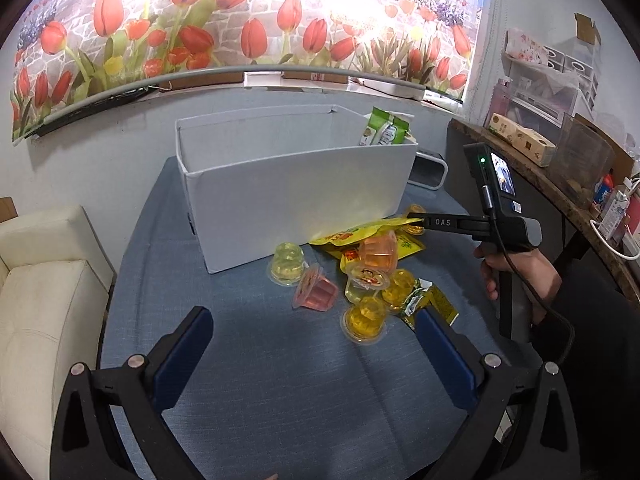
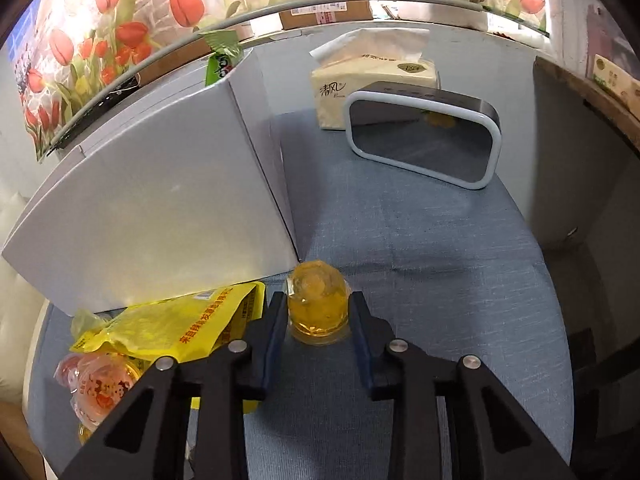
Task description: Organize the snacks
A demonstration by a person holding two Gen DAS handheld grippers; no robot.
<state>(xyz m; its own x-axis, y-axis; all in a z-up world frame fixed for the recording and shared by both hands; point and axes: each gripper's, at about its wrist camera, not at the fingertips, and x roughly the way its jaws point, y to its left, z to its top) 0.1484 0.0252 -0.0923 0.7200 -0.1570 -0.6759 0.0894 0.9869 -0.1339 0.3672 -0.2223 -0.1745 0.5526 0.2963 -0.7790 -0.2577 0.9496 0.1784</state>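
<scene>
Right gripper pinches a yellow jelly cup at the white box's near right corner.
Left gripper hangs spread, nothing between its fingers; the snack pile sits before the box, ready for loading. Right of the box, the tissue pack reads "清风".

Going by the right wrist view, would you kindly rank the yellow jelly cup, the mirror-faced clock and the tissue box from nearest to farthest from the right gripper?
1. Yellow jelly cup: between the right gripper's fingers.
2. Mirror-faced clock: ahead, to the right on the cloth.
3. Tissue box: farthest, behind the clock.
</scene>
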